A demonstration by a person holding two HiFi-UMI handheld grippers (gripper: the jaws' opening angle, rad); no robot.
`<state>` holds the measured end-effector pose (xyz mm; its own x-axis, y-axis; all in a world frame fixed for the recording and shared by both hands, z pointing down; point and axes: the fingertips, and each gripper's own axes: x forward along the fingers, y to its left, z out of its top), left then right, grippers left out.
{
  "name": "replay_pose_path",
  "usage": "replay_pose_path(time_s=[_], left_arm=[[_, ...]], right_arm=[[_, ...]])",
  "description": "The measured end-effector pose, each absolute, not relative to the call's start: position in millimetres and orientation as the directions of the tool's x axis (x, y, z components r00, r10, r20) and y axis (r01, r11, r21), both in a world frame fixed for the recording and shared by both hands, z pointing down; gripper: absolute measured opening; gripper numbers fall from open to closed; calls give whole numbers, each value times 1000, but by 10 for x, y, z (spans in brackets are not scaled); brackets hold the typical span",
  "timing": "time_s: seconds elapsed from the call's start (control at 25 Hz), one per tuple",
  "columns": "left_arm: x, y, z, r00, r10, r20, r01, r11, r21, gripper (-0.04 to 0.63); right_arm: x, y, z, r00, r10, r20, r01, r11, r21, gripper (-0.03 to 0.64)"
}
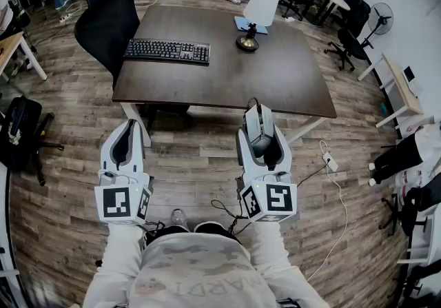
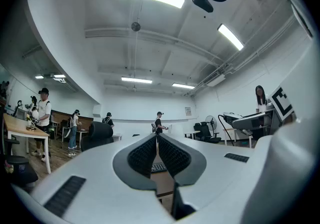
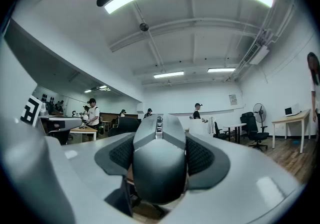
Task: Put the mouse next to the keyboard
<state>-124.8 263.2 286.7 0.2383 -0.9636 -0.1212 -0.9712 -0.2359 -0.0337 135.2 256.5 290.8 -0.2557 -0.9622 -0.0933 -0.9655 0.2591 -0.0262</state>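
A grey mouse (image 1: 258, 125) (image 3: 159, 160) sits clamped between the pads of my right gripper (image 1: 260, 136) (image 3: 159, 155), held out over the wooden floor just short of the table's near edge. Its black cable trails back towards me. My left gripper (image 1: 125, 142) (image 2: 157, 154) is shut with nothing in it, level with the right one and to its left. The black keyboard (image 1: 167, 50) lies on the dark brown table (image 1: 275, 72), near its far left corner and well ahead of both grippers.
A lamp with a brass base (image 1: 248, 42) and white shade stands mid-table by a blue sheet (image 1: 249, 24). A black office chair (image 1: 109, 21) stands at the table's left side. A power strip (image 1: 330, 161) and cable lie on the floor at right. People stand at the room's far end.
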Motion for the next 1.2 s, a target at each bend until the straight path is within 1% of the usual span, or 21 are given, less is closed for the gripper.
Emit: replay_pose_path(time_s=[0.56, 1.2], left_arm=[[-1321, 2508, 2823, 261, -957, -124, -965, -258, -41, 20], [-1490, 2096, 2931, 296, -946, -132, -955, -293, -43, 20]], right_arm=[[1245, 2484, 2880, -235, -968, -95, -971, 237, -18, 307], [1235, 2167, 3051, -164, -983, -78, -980, 171, -97, 307]])
